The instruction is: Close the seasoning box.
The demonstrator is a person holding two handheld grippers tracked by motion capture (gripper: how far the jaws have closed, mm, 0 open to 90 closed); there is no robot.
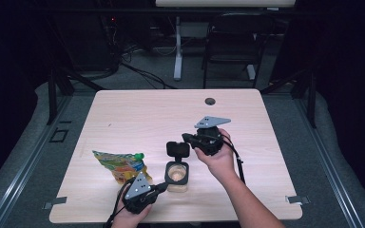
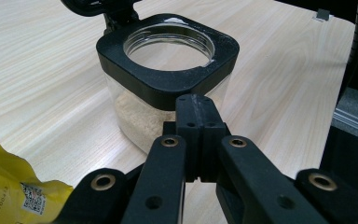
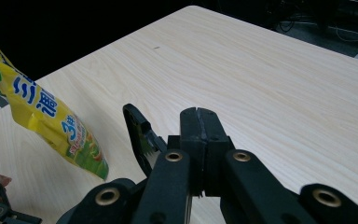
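High view showed, at lower centre, the open jar (image 1: 177, 175) between both closed, empty grippers, left (image 1: 163, 186) and right (image 1: 186, 137), the right beside the raised lid (image 1: 177, 149), which wanted a gentle downward push while the left braced the jar's rim.

From my left gripper's camera, the shut fingers (image 2: 199, 121) cover the near wall of the jar (image 2: 168, 70), so I can't tell whether their tips touch it. Beyond the fingers, the jar's lid (image 2: 98, 7) is cut off by the top edge. Left of the fingers, the yellow pouch (image 2: 9, 186) runs off the frame, its printed code too small to read. From my right gripper's camera, the shut fingers (image 3: 200, 140) hide the lid's (image 3: 137, 135) right part, and the pouch (image 3: 51, 121) leaves the left edge.
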